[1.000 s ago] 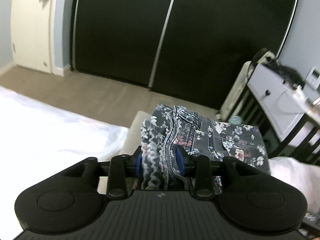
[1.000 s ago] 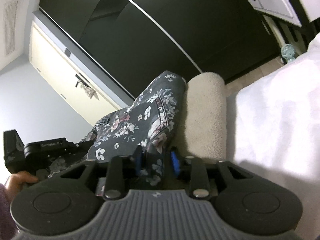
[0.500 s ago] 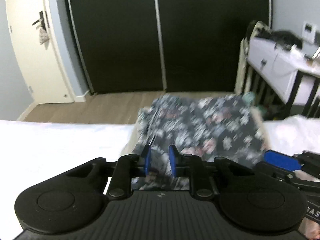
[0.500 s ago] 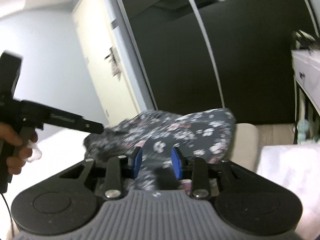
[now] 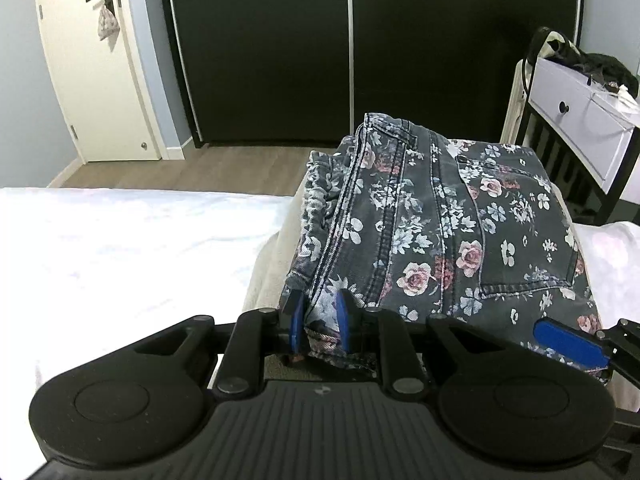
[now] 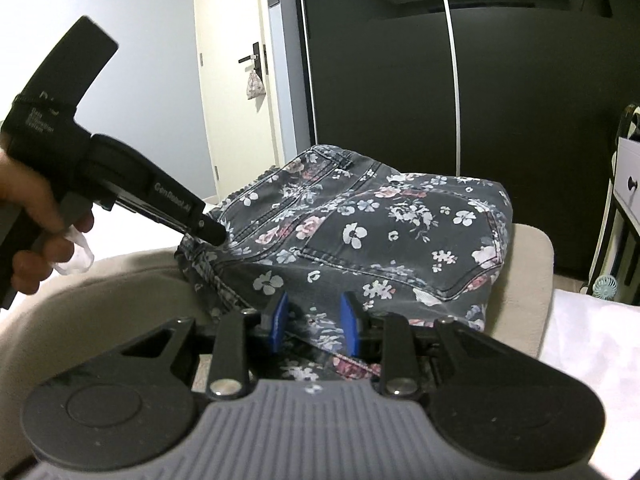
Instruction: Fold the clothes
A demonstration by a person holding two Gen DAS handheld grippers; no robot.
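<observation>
The dark grey floral jeans (image 5: 436, 224) lie folded on a beige cushion (image 5: 268, 268) at the bed's foot. My left gripper (image 5: 320, 322) is shut on the near left edge of the jeans, with cloth bunched between the blue pads. My right gripper (image 6: 314, 322) is shut on the near right edge of the jeans (image 6: 360, 232); its blue pad (image 5: 570, 342) shows at the right of the left wrist view. The left gripper's body (image 6: 120, 184) and the hand that holds it show in the right wrist view.
A white bed sheet (image 5: 120, 256) spreads to the left and a white sheet (image 6: 592, 344) to the right. A black sliding wardrobe (image 5: 360, 48) stands behind. A white drawer unit (image 5: 580, 124) on a black frame is at the right. A cream door (image 5: 88, 64) is at the left.
Both grippers have swung down and level with the jeans in them. The jeans now lie flat and folded on the cushion instead of hanging bunched.
</observation>
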